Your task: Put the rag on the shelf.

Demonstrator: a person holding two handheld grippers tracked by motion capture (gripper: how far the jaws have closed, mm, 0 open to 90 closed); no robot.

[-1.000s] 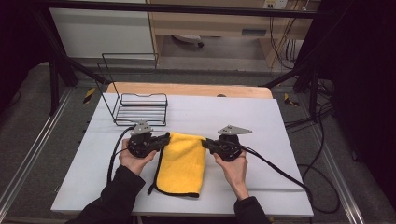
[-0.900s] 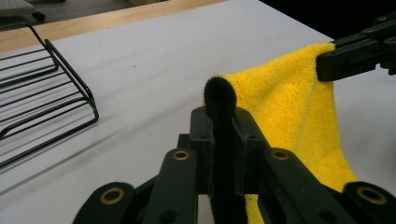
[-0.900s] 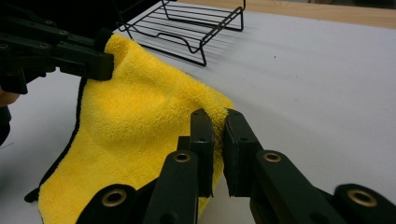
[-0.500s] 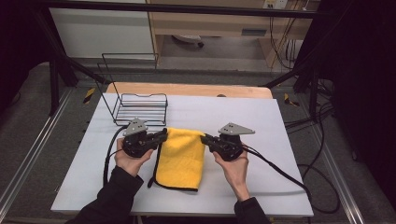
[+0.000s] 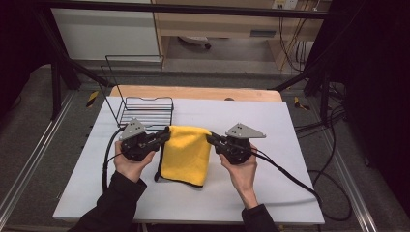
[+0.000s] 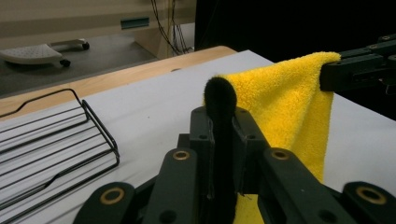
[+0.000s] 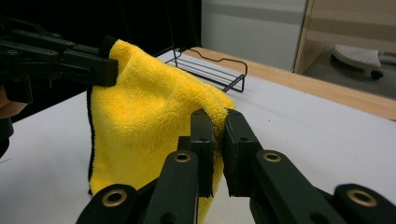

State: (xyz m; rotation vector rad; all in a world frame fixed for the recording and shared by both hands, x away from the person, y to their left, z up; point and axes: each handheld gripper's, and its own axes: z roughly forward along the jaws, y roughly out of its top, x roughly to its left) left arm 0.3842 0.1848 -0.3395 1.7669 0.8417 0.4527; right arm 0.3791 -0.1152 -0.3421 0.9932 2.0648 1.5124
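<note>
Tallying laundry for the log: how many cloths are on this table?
1. A yellow cloth hangs at the table's middle, its top corners clamped by the left gripper and right gripper.

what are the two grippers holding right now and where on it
Both hold the yellow cloth: the left gripper pinches its top left corner, the right gripper its top right corner.

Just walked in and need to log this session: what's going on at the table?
A person holds a yellow cloth by its two top corners, the left gripper shut on one and the right gripper on the other. The cloth hangs between them, its lower edge on the white table. A black wire rack stands behind.
</note>
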